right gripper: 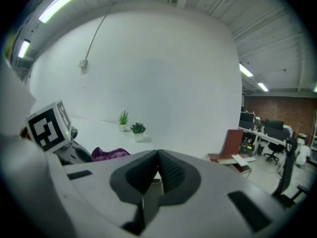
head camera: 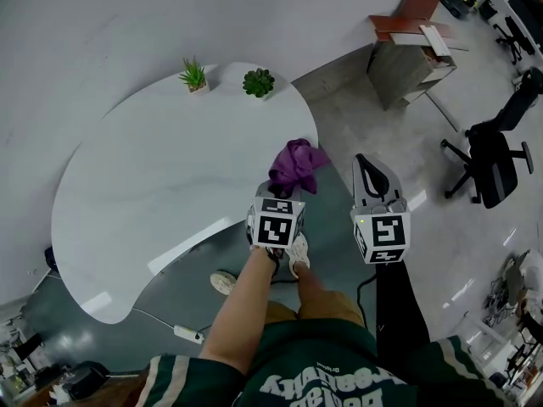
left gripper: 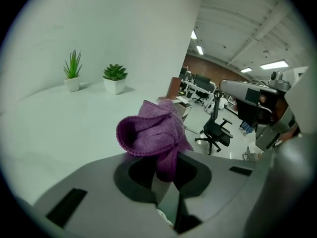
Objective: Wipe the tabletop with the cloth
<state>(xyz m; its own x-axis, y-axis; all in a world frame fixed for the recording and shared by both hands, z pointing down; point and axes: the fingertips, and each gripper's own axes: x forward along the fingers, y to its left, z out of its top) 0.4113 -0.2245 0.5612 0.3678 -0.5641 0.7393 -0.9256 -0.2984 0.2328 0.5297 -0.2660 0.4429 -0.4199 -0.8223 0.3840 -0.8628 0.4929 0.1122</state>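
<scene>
Purple fuzzy cloth (head camera: 297,166) sits bunched up at the right edge of the big white rounded tabletop (head camera: 153,176), and the left gripper (head camera: 285,193) pinches its bottom end between both fingers. The right gripper (head camera: 372,183) is just beside it, off the table over the grey floor (head camera: 365,117), its fingers pressed together on nothing. A spiky green plant in a white pot (head camera: 193,76) and a round green plant in a white pot (head camera: 259,82) stand at the far edge.
</scene>
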